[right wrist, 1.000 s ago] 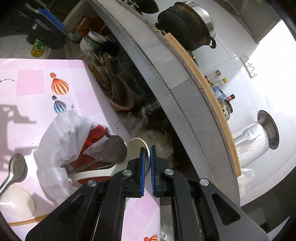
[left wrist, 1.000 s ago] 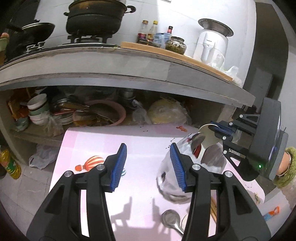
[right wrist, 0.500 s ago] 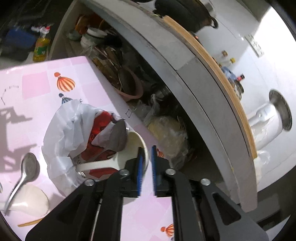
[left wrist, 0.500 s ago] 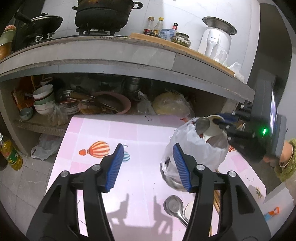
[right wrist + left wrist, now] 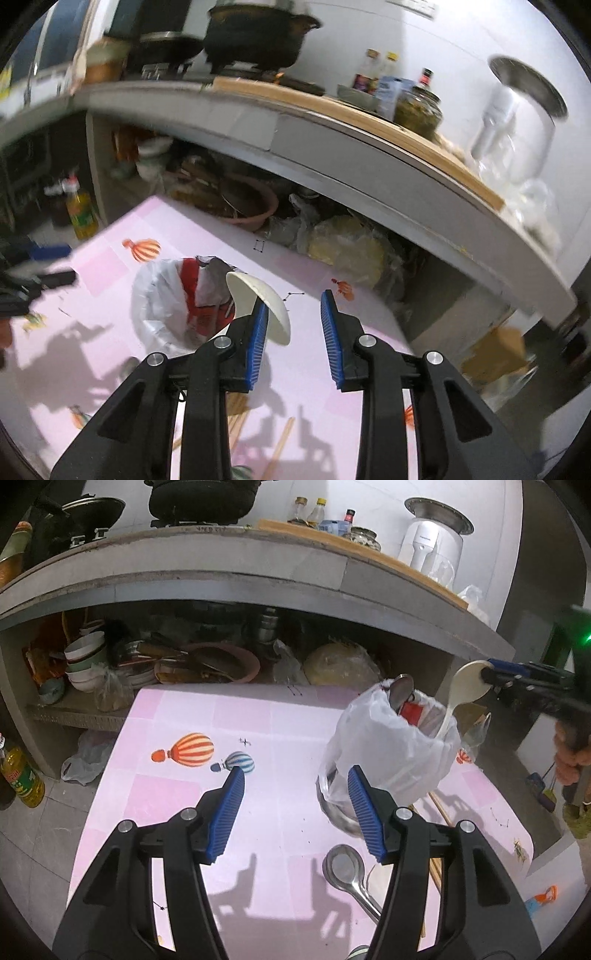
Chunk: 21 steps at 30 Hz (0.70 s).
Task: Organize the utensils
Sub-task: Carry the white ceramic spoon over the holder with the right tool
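Observation:
A container wrapped in a white plastic bag (image 5: pixel 388 746) stands on the pink table; it also shows in the right wrist view (image 5: pixel 166 306). A white ladle (image 5: pixel 467 690) stands in it, handle down, beside a metal spoon (image 5: pixel 400 690). My right gripper (image 5: pixel 293 334) is open, its left finger beside the white ladle bowl (image 5: pixel 258 306). My left gripper (image 5: pixel 295 808) is open and empty, just in front of the bag. A metal spoon (image 5: pixel 349 871) lies on the table near the left gripper's right finger.
Wooden chopsticks (image 5: pixel 280 446) lie on the pink balloon-print tablecloth (image 5: pixel 221 716). Behind stands a concrete counter (image 5: pixel 258 572) with pots and bottles; its lower shelf holds bowls and pans (image 5: pixel 85 661). An oil bottle (image 5: pixel 20 775) stands on the floor at the left.
My right gripper has opened and let go of the white ladle, which now stands in the bag. The left gripper has drawn back and up a little.

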{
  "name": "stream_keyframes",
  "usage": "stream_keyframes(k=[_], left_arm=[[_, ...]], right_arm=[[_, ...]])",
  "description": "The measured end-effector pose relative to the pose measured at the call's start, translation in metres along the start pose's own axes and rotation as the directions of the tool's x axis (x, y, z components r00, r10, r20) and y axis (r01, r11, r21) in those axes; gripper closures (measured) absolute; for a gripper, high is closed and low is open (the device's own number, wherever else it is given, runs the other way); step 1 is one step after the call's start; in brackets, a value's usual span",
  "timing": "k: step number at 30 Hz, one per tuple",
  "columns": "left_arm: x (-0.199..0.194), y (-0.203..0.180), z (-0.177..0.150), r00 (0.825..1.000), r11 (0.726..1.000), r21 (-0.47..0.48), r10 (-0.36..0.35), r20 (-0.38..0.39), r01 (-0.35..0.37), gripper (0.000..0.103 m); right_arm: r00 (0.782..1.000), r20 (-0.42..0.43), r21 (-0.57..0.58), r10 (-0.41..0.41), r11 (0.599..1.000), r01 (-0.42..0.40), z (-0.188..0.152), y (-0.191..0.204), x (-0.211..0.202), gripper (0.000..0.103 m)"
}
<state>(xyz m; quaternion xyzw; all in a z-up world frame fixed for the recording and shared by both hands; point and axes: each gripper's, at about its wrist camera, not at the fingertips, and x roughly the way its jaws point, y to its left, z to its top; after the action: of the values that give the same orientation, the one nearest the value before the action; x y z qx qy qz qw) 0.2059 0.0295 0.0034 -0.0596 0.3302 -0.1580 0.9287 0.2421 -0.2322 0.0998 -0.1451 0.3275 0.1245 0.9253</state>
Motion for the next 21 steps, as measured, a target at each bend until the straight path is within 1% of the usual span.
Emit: stream_keyframes(k=[3, 5, 10, 17, 21], left_arm=[[0.005, -0.002, -0.005, 1.000, 1.000, 0.006, -0.005, -0.015, 0.005, 0.048], [0.008, -0.003, -0.006, 1.000, 1.000, 0.009, -0.006, -0.021, 0.006, 0.048], [0.010, -0.004, -0.006, 1.000, 1.000, -0.003, 0.001, -0.024, -0.001, 0.048], [0.008, -0.001, -0.006, 1.000, 1.000, 0.001, 0.016, -0.026, -0.016, 0.048], [0.008, 0.000, -0.006, 1.000, 1.000, -0.006, 0.012, -0.028, -0.013, 0.048]], right_arm=[[0.999, 0.017, 0.026, 0.027, 0.999, -0.028, -0.007, -0.003, -0.006, 0.074], [1.000, 0.012, 0.014, 0.021, 1.000, -0.021, -0.008, -0.001, -0.002, 0.074], [1.000, -0.006, -0.003, 0.015, 1.000, -0.015, -0.002, 0.003, 0.016, 0.074], [0.999, 0.001, 0.035, 0.044, 0.998, -0.044, 0.003, -0.001, 0.027, 0.074], [0.998, -0.001, 0.046, 0.057, 0.997, -0.056, 0.008, 0.000, 0.031, 0.074]])
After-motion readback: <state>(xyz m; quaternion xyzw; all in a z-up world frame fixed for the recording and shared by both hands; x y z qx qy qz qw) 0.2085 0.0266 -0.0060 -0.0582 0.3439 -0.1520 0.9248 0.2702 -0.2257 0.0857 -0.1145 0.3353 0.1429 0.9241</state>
